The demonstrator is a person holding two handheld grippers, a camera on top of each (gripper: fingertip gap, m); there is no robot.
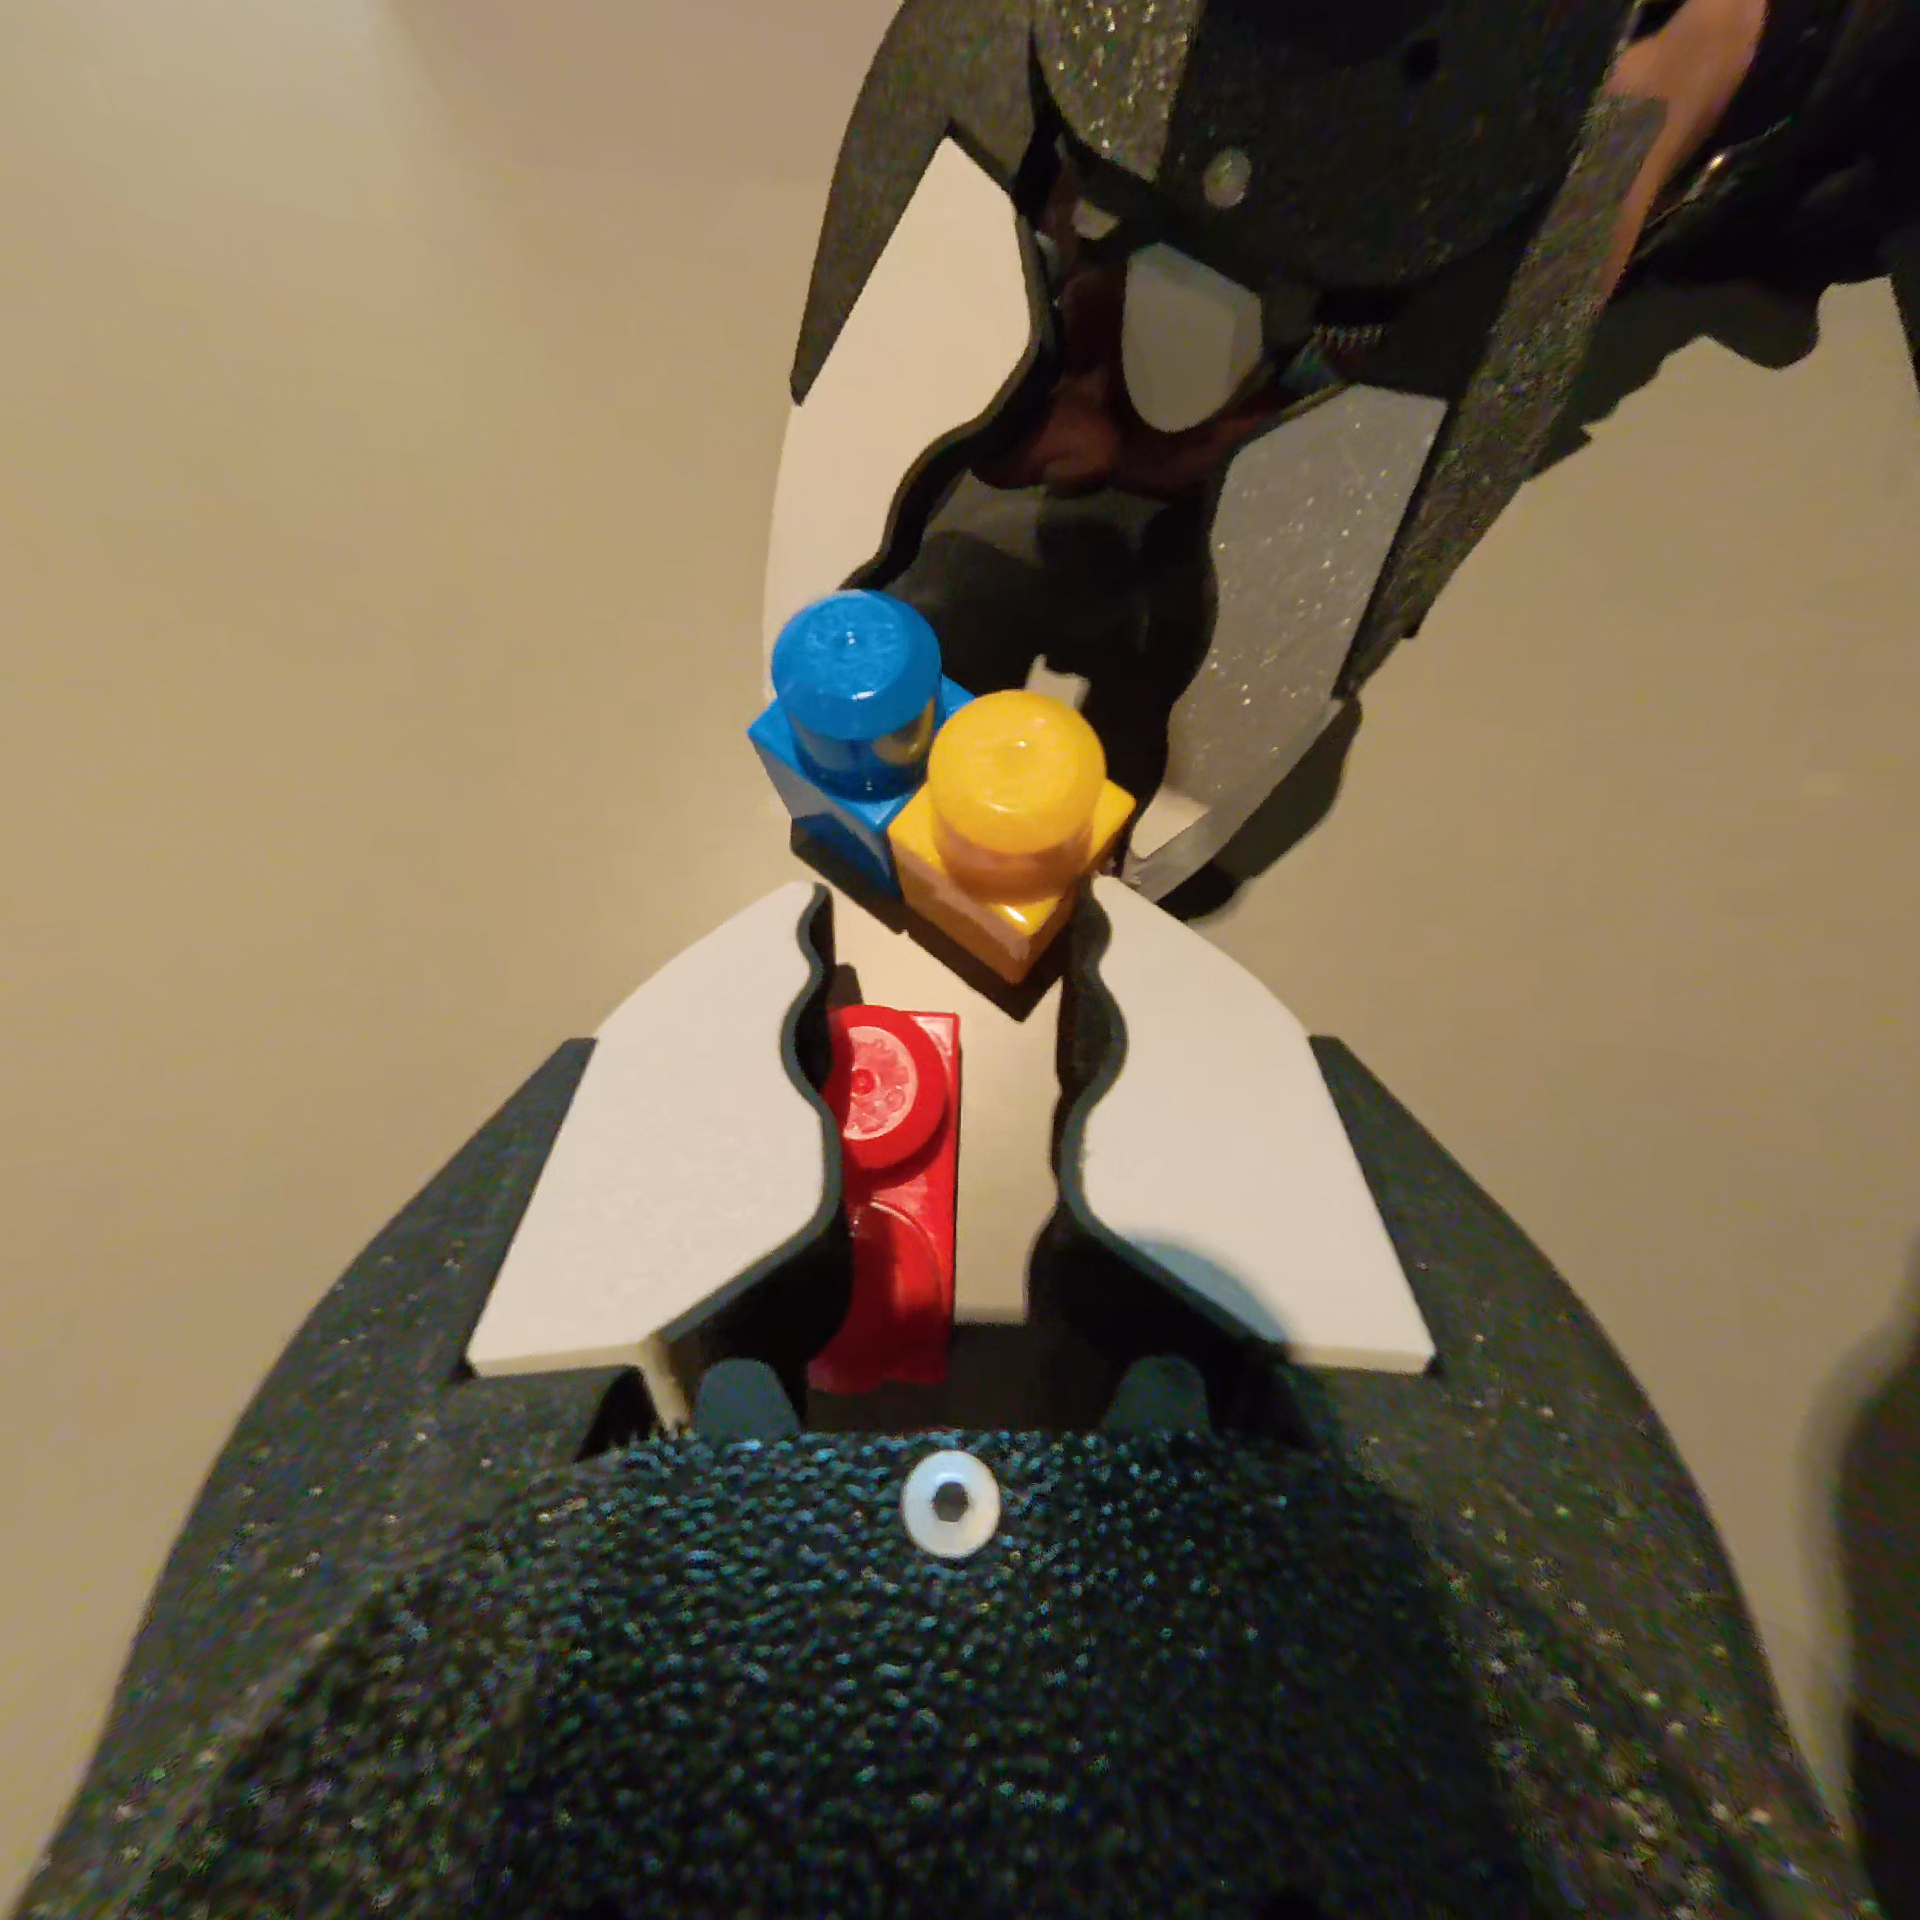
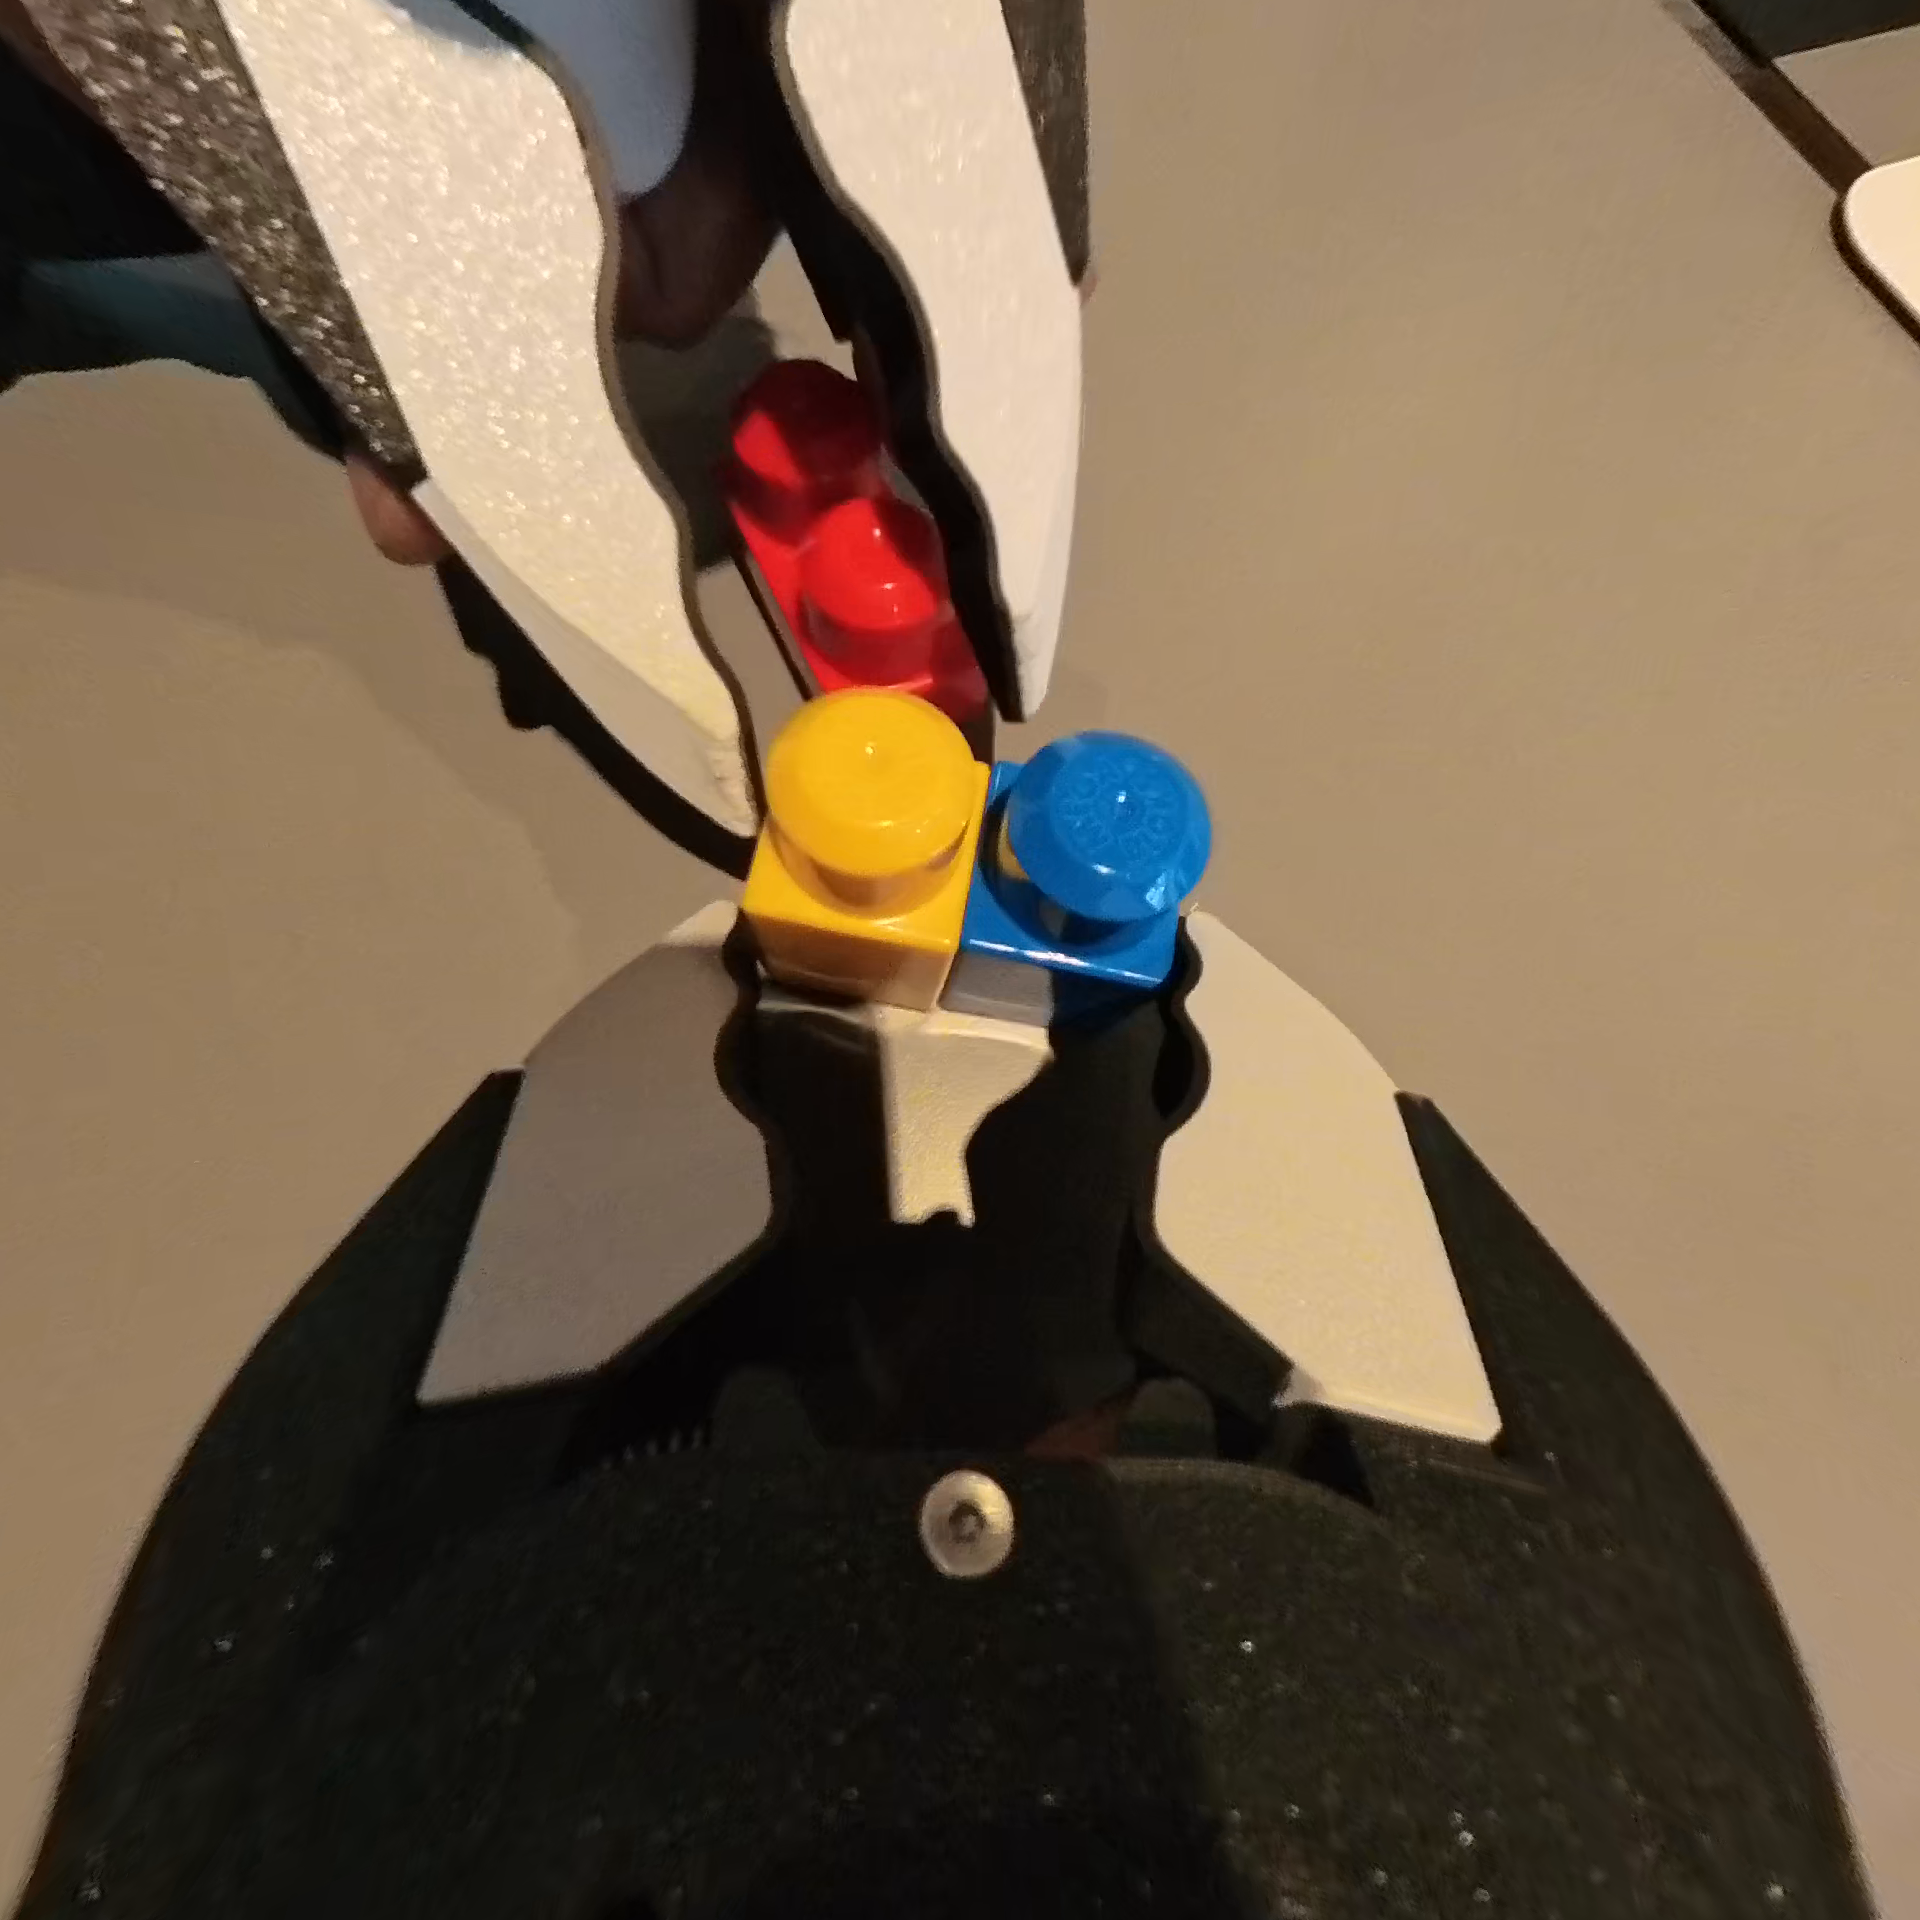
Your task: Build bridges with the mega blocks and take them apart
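A yellow block (image 2: 862, 862) and a blue block (image 2: 1081, 883), each with one stud, stand side by side on the beige table (image 2: 1455, 623). My right gripper (image 2: 961, 925) is shut on the pair, one fingertip against each outer side; it also shows in the left wrist view (image 1: 971, 774). A long red block (image 1: 899, 1174) lies between the fingers of my left gripper (image 1: 951, 904), against the left finger, with a gap to the right finger. The left gripper is open and faces the right gripper (image 2: 878, 758), tips almost touching the pair.
A white object with a rounded corner (image 2: 1886, 239) and a dark strip (image 2: 1787, 94) lie at the far right table edge. A hand (image 1: 1662, 94) holds the right gripper. Bare table lies to the left of both grippers. The grippers are tip to tip, or close to it.
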